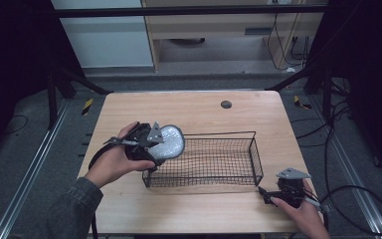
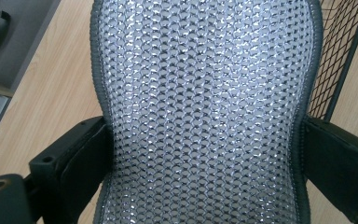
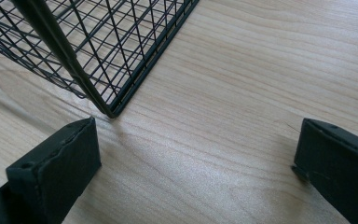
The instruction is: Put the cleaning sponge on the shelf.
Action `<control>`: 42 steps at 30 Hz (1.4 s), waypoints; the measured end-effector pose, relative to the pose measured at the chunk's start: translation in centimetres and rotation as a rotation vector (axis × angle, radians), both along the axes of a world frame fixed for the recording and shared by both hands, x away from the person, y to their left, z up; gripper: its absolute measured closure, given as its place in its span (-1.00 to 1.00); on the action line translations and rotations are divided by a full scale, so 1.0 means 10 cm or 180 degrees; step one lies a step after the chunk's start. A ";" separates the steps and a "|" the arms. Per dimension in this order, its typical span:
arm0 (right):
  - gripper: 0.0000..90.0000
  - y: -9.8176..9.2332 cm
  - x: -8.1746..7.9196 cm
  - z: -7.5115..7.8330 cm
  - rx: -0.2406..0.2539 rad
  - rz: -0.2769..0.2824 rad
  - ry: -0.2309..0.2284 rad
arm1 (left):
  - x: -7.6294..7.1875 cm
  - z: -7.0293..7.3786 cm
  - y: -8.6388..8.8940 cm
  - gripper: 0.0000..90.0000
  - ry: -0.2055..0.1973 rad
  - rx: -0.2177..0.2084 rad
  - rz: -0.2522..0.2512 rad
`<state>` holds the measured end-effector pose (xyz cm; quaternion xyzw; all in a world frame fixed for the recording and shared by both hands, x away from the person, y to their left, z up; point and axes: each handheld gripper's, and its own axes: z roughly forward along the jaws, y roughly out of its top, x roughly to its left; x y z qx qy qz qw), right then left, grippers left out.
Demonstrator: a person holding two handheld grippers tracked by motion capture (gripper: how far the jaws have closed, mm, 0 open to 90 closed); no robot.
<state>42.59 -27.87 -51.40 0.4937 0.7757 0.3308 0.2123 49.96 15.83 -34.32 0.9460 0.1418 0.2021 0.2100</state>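
A silvery mesh pad with a dark sewn rim (image 1: pixel 171 141) (image 2: pixel 205 107) hangs over the left end of a black wire basket (image 1: pixel 252 149). My left gripper (image 1: pixel 151 147) (image 2: pixel 205 154) is shut on the pad, one jaw pressed against each side of its narrow waist. My right gripper (image 1: pixel 264 191) (image 3: pixel 196 163) rests low on the table just off the basket's near right corner (image 3: pixel 112 112). Its jaws stand open with bare wood between them.
The basket sits mid-table on a light wooden tabletop (image 1: pixel 194 209). A small dark round disc (image 1: pixel 226 104) lies near the far edge. Cables (image 1: pixel 358 199) trail on the floor to the right of the table.
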 end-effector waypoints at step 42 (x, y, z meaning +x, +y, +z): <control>-0.99 0.00 0.00 0.00 -0.0001 0.0009 0.0007 | 0.15 -0.12 -0.42 -0.90 -0.0003 0.0409 -0.0130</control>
